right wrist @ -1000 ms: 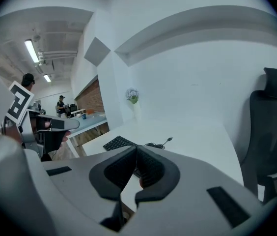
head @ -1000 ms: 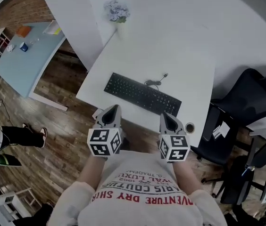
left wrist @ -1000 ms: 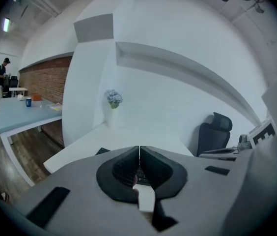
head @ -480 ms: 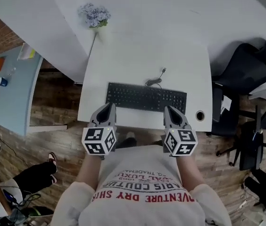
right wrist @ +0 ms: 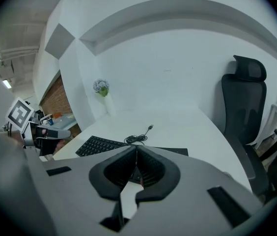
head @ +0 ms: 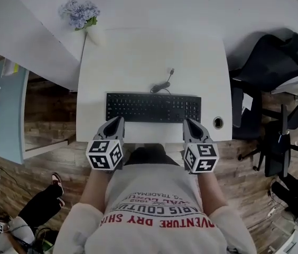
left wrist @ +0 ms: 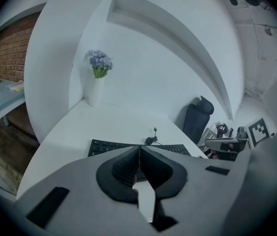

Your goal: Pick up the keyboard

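Fingers [head: 113, 127] together, keyboard [head: 153, 107] just beyond them

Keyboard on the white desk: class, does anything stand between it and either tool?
Nothing visible does. The left tool and right tool, both shut and empty, hover at the front of the desk, with only bare surface before the keyboard. Its cable lies on the far side.

The keyboard [head: 153, 107] is black, long and flat, with a full set of keys and a number block at its right end. It lies flat on the white desk [head: 154, 52], close to the front edge and parallel to it, with a narrow strip of bare desk in front. Its black cable [head: 162, 87] makes a small loose coil just behind the keyboard and ends in a free plug [head: 171, 71] lying on the desk.
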Tool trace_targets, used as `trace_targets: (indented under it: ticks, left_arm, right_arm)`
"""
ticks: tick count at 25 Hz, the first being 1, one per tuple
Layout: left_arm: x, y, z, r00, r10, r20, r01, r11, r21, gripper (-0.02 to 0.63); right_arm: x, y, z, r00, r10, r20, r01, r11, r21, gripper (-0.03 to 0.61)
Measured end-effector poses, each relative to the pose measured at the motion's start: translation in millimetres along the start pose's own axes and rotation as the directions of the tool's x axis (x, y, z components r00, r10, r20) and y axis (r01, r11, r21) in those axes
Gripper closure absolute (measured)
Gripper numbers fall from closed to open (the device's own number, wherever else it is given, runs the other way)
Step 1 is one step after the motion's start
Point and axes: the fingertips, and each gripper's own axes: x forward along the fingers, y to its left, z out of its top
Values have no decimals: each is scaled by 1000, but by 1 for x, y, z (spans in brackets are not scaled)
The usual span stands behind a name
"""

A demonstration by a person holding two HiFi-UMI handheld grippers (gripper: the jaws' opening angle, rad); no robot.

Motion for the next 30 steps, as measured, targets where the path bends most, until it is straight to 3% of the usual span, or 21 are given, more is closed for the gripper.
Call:
trace_targets:
  ticks: [6, 7, 8, 9, 11, 17, 25, 30]
  left_arm:
    - [26, 46, -8, 992, 77, -102, -77, 997, 0, 583]
    - [30, 53, -8, 990, 83, -115, -84, 996, -7, 583]
    - [34, 59, -8, 988, 82, -127, -84, 996, -13, 580]
    - [38, 62, -8, 987, 75, -141, -77, 997, -15, 559]
    - [46, 67, -12, 982, 67, -178, -70, 997, -11, 429]
    - [73, 100, -33, 947, 130, -293, -146, 989, -32, 308]
    - [95, 113, -46, 902, 79, -424, -115, 992, -60, 291]
    - [102, 109, -50, 887, 34, -461, -85, 992, -89, 291]
  right_arm:
    - [27, -42, -16, 995, -1, -97, 7, 998, 62, 549]
    - [32, -49, -20, 994, 1, -113, 7, 997, 72, 527]
    - [36, -56, -23, 992, 3, -130, 8, 997, 78, 459]
    - [41, -62, -27, 989, 2, -148, 10, 997, 80, 417]
    - [49, -74, -35, 983, -5, -186, 19, 997, 72, 382]
    - [73, -110, -53, 961, -24, -275, 44, 997, 66, 353]
    - [99, -128, -74, 918, 35, -395, 18, 991, 129, 345]
    - [102, -134, -77, 899, 66, -434, 14, 984, 178, 333]
